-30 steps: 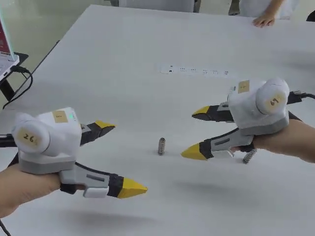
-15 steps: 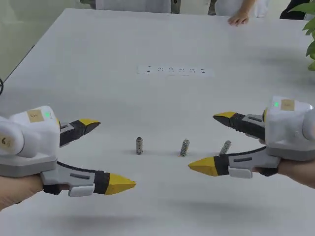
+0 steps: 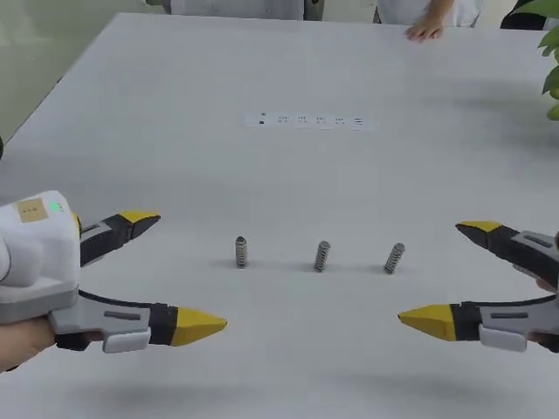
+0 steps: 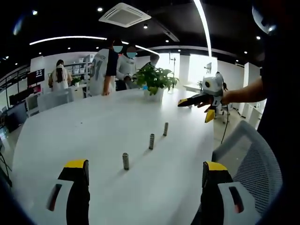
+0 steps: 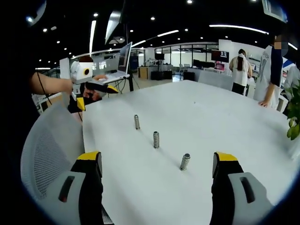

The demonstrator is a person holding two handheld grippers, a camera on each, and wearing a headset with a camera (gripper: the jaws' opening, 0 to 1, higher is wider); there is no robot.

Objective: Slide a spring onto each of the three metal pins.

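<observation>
Three grey coil springs stand in a row on the white table: the left spring (image 3: 241, 251), the middle spring (image 3: 321, 256) and the right spring (image 3: 394, 257), the right one leaning a little. In the left gripper view they run away from me, nearest spring (image 4: 125, 161) first. In the right gripper view the nearest spring (image 5: 185, 161) leans. My left gripper (image 3: 179, 275) is open, left of the row. My right gripper (image 3: 454, 275) is open, right of the row. Both are apart from the springs and hold nothing. Whether pins sit inside the springs is hidden.
A flush power strip (image 3: 301, 120) lies in the table farther back. A person's hand (image 3: 425, 31) rests on the far edge. Plant leaves (image 3: 550, 78) reach in at the right. A mesh chair (image 4: 255, 164) stands by the near edge.
My right gripper has drawn back to the right, away from the springs, uncovering the middle and right springs. The left gripper has shifted slightly left. The camera has also moved.
</observation>
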